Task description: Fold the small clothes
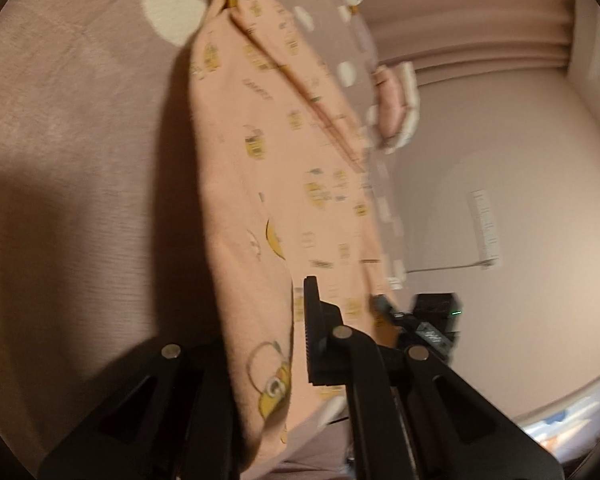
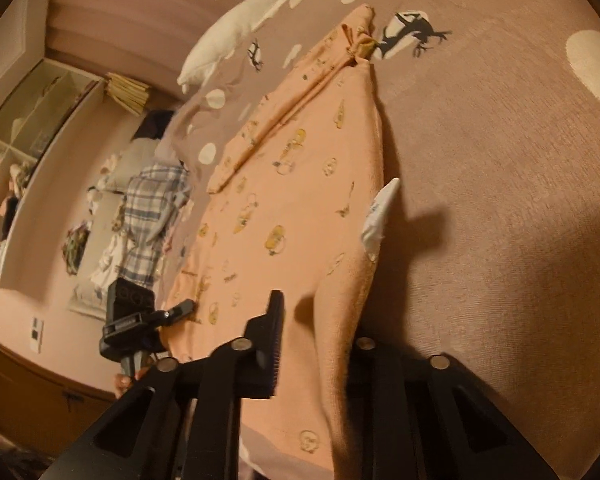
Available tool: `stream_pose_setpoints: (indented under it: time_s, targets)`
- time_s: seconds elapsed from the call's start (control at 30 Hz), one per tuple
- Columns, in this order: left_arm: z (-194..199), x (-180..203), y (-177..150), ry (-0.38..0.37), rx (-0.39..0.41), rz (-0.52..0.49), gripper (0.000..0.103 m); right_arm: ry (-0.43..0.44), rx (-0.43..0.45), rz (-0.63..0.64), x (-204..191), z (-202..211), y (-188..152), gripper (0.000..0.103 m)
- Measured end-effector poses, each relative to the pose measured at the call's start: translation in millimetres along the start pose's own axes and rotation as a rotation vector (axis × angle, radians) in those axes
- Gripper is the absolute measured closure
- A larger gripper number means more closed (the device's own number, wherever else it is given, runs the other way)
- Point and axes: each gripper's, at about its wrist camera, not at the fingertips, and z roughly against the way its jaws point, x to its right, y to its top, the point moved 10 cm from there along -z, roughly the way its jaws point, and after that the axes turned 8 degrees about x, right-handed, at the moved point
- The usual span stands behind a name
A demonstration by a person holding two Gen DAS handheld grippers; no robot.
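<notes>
A peach garment (image 1: 260, 184) printed with small yellow cartoon figures is hanging stretched above the mauve bedspread (image 1: 80, 120), its far end bunching near a white dot, with a white label (image 2: 378, 216) sticking out of 1 edge. The left tongs (image 1: 260, 344) are gripping 1 near corner of it and the right tongs (image 2: 320, 344) are gripping the other. The bedspread is showing white spots and a black deer print (image 2: 414, 32).

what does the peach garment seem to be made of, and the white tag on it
Peach garment: looks like soft matte knit cotton, judging by its limp folds and flat printed yellow cartoon figures; the exact fibre is unclear. White tag: probably thin woven or satin label cloth, as it stands stiffly off the edge, slightly brighter.
</notes>
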Motion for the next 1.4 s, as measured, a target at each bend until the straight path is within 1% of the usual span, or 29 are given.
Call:
stream_pose_setpoints:
  time_s: [0.07,0.2,0.23,0.27,0.37,0.4,0.5,0.57,0.63,0.7,0.83,0.9,0.97,1.1,1.27,1.4]
  targets:
    - [4,7,0,-0.055,0.01,0.014,0.098,0.047,0.027,-0.015,-5,4,3,0.092]
    - [12,19,-3,-0.094,0.019,-0.007,0.099,0.12,0.064,-0.017,-21,9,9,0.093]
    - [15,22,-4,-0.094,0.024,-0.022,0.099,0.135,0.073,-0.007,-26,12,9,0.095]
    - [17,25,-5,-0.092,0.029,-0.034,0.099,0.139,0.081,0.006,-30,13,9,0.097]
    - [20,29,-4,-0.095,0.047,-0.044,0.101,0.132,0.101,0.038,-37,17,9,0.098]
    - [22,31,-3,-0.106,0.054,-0.044,0.103,0.134,0.108,0.036,-38,18,10,0.098]
    - [31,46,-4,-0.168,0.081,-0.084,0.103,0.158,0.139,0.015,-39,22,14,0.098]
    - [35,60,-6,-0.188,0.094,-0.133,0.103,0.178,0.162,0.01,-43,26,16,0.098]
    - [38,69,-7,-0.191,0.102,-0.174,0.103,0.182,0.17,0.013,-45,28,15,0.098]
    - [41,74,-7,-0.195,0.116,-0.187,0.103,0.183,0.171,0.017,-48,28,15,0.098]
    - [46,71,-5,-0.217,0.129,-0.163,0.103,0.191,0.175,0.008,-48,29,15,0.098]
    - [44,66,-3,-0.2,0.127,-0.152,0.103,0.194,0.169,0.002,-48,28,14,0.098]
    - [44,60,-3,-0.183,0.123,-0.149,0.103,0.177,0.154,0.0,-43,27,13,0.098]
    - [43,63,1,-0.181,0.13,-0.149,0.103,0.166,0.136,0.013,-46,25,14,0.098]
    - [43,77,10,-0.2,0.147,-0.18,0.103,0.188,0.147,0.019,-55,29,29,0.098]
    - [47,95,27,-0.222,0.184,-0.212,0.103,0.205,0.15,0.01,-58,30,44,0.098]
